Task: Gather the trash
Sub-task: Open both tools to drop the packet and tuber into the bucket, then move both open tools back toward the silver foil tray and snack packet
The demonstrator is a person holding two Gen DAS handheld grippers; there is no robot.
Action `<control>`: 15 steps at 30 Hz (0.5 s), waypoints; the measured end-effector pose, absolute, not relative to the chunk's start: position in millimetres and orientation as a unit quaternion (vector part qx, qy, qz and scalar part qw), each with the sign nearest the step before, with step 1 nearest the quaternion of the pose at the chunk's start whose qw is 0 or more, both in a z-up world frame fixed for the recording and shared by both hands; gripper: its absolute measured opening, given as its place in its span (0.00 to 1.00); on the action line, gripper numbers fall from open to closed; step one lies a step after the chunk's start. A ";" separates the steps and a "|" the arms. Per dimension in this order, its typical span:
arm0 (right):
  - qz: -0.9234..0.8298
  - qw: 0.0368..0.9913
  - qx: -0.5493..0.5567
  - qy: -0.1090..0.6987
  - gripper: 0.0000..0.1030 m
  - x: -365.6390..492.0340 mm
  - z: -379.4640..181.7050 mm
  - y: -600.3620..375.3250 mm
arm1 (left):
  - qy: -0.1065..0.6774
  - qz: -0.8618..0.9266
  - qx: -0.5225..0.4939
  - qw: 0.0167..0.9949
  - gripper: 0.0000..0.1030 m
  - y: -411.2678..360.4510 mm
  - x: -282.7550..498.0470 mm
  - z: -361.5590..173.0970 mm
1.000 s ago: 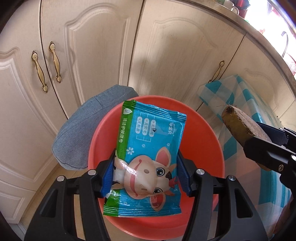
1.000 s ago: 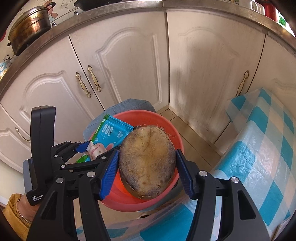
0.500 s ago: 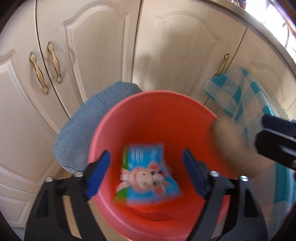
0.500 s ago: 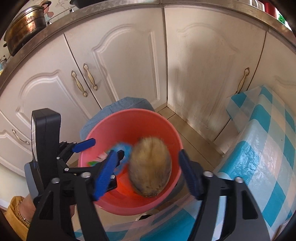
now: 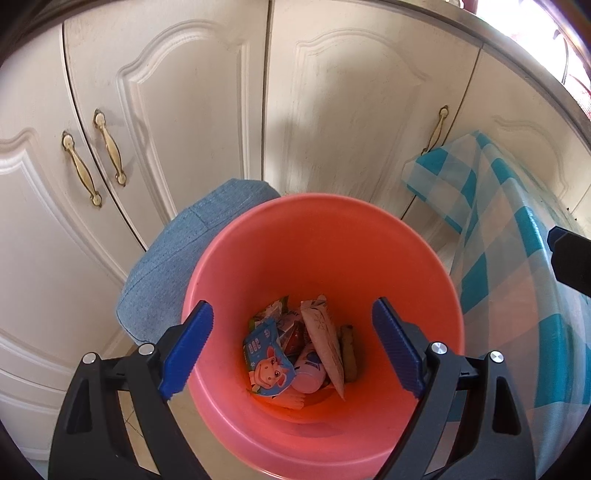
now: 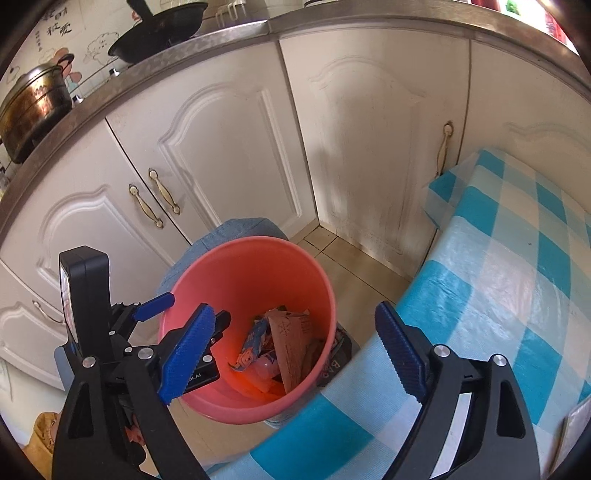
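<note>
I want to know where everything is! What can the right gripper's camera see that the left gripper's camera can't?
Only the right wrist view shows the wok and metal pot on the counter, plus the floor tiles.

Only the left wrist view shows the brown peel-like piece deep in the bucket.

Both show the red bucket, the cartoon wet-wipe packet, the checked tablecloth, the blue cushion and both grippers opening, empty.

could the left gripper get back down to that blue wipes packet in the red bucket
Probably yes. The left gripper hangs over the red bucket's open mouth, jaws opening and empty. The blue wipes packet lies on top of the trash, uncovered, though deep down at the bottom.
</note>
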State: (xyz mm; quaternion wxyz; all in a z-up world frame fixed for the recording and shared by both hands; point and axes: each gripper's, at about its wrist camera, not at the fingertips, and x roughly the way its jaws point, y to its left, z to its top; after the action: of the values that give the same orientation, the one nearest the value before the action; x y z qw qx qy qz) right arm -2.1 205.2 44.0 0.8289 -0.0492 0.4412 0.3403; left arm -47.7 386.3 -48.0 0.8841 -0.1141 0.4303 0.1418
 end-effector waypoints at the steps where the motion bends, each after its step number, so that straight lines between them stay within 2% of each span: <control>1: 0.339 0.830 -0.047 0.442 0.86 -2.3 45.0 201.9 | 0.429 0.141 -0.113 0.885 0.86 384.4 -47.7 -46.3; 15: 0.316 0.846 -0.014 0.429 0.86 -14.2 63.4 149.1 | 0.408 0.125 -0.085 0.900 0.86 351.2 -50.5 -11.4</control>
State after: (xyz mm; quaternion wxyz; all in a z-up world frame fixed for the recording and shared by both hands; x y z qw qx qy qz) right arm -14.2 149.1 63.4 0.8457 -0.0137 0.4295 0.3164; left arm -50.5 351.2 -11.4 0.9004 -0.0847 0.4080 0.1250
